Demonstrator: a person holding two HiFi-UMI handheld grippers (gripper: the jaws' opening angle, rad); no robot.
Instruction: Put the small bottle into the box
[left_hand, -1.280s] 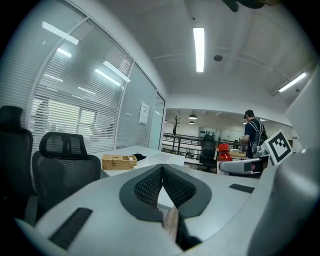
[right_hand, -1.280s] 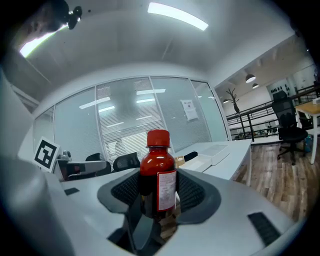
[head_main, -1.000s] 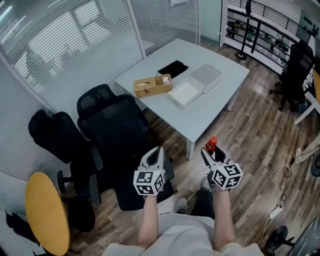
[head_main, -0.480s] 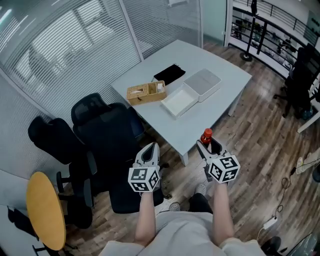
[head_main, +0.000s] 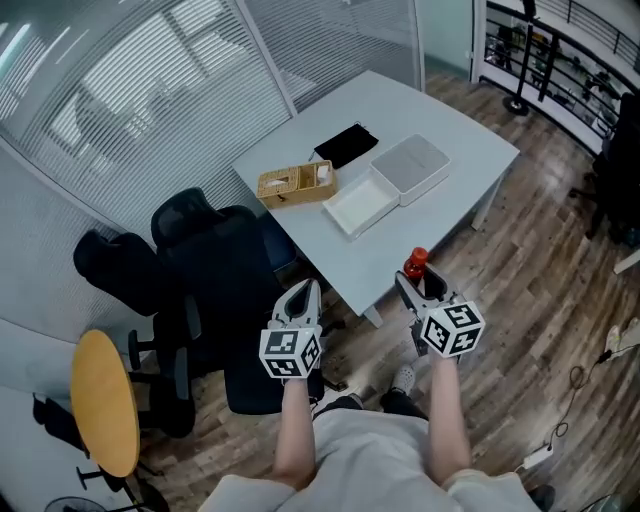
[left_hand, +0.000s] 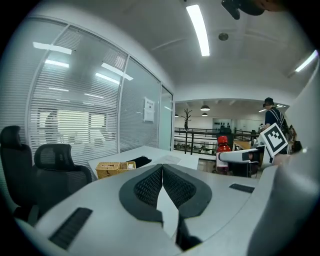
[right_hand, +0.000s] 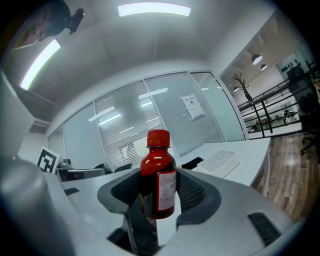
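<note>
a: where's the small bottle (head_main: 416, 266) right now?

b: upright in my right claw (head_main: 418, 290), which is clenched round its body. the red cap pokes above the jaws. it hangs over the wooden floor (head_main: 540, 290), just short of the worktop's (head_main: 455, 130) near corner. my left claw (head_main: 300, 300) is clenched on nothing, jaws meeting.

a: and the box?

b: the white open box (head_main: 338, 221) sits mid-worktop, well apart from the bottle. a grey lid-like slab (head_main: 410, 166) lies right against it, and a wooden basket (head_main: 294, 184) is to its left.

a: how would you play it?

b: i'd carry the bottle level across the near edge, high enough to clear the box wall, then centre it over the bare inside. it looks tall and narrow, so tipping is my worry. i'd come straight down, feel it rest, then ease the jaws apart slowly and lift out vertically, holding the left claw clear.
</note>
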